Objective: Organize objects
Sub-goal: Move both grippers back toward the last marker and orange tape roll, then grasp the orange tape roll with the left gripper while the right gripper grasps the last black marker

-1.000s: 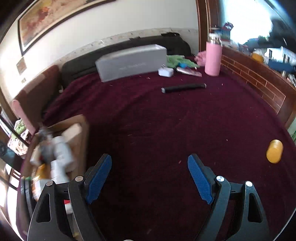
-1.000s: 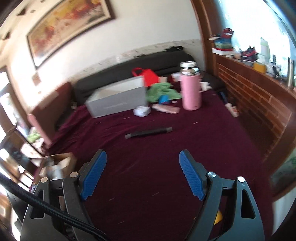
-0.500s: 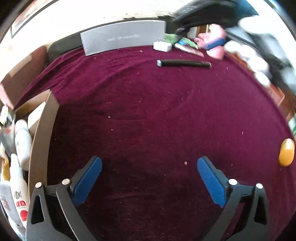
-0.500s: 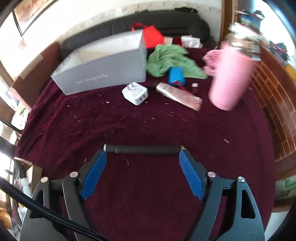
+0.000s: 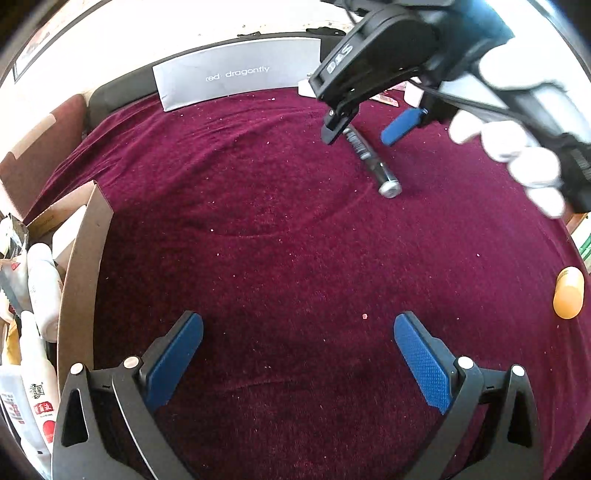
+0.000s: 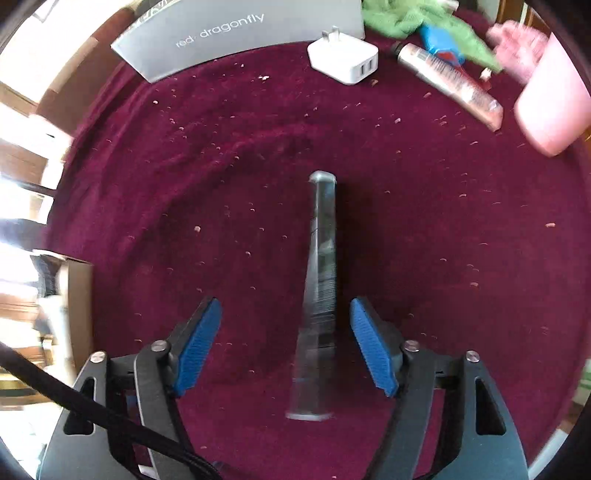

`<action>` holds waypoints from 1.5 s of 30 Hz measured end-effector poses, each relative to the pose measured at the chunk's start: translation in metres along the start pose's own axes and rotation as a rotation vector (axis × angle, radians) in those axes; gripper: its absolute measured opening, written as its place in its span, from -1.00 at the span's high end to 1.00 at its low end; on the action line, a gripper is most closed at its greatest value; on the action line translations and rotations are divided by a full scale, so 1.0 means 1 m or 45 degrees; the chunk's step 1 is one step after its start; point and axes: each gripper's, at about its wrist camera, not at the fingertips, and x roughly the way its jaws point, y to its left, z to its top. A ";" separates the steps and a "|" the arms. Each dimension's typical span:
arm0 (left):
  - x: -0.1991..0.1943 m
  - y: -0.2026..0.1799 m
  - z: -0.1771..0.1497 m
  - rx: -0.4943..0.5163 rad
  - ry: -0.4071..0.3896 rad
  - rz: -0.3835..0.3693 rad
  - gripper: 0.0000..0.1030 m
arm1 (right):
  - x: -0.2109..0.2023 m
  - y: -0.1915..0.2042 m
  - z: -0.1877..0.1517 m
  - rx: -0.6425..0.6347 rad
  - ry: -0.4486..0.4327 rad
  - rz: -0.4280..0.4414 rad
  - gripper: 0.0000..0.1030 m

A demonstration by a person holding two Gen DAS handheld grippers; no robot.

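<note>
The dark stick [image 6: 320, 295] is my target: it lies on the maroon cloth [image 6: 443, 258], lengthwise between my right gripper's [image 6: 286, 345] blue pads, which are closing around it but don't seem to touch it yet.

Going left to right in the left wrist view: the cardboard box [image 5: 83, 251] at the left edge already holds several white bottles and tubes, too crowded for me to count, so I judge the sorting is partly done. My left gripper [image 5: 298, 354] hangs wide open over bare cloth, holding nothing. At the far right sits one orange capsule-shaped item [image 5: 569, 292], still loose.

Still out, as I count in the right wrist view: one grey box [image 6: 240, 33], one white charger [image 6: 345, 61], one green cloth [image 6: 413, 18], one tube [image 6: 448, 85], one pink bottle [image 6: 554, 107].
</note>
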 end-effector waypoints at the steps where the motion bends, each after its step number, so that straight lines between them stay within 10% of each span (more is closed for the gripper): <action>1: 0.000 0.000 0.000 0.000 0.000 0.001 -0.96 | 0.000 0.002 0.001 0.008 -0.028 -0.041 -0.23; 9: -0.001 -0.009 0.000 0.102 -0.003 -0.067 -0.96 | -0.006 0.025 -0.027 -0.041 -0.046 -0.228 0.76; 16: -0.006 -0.013 -0.001 0.139 -0.026 -0.194 -0.94 | -0.058 -0.036 -0.096 0.157 -0.086 -0.050 0.76; 24: -0.032 -0.033 -0.006 0.062 -0.045 -0.490 -0.75 | -0.137 -0.157 -0.194 0.479 -0.329 0.486 0.76; 41: -0.010 -0.228 0.009 0.694 -0.145 -0.298 -0.75 | -0.126 -0.255 -0.304 0.783 -0.599 0.879 0.75; 42: -0.003 -0.234 0.009 0.717 -0.117 -0.253 -0.71 | -0.123 -0.258 -0.302 0.786 -0.595 0.884 0.75; 45: -0.004 -0.225 0.016 0.615 -0.041 -0.413 0.30 | -0.118 -0.258 -0.302 0.780 -0.579 0.893 0.74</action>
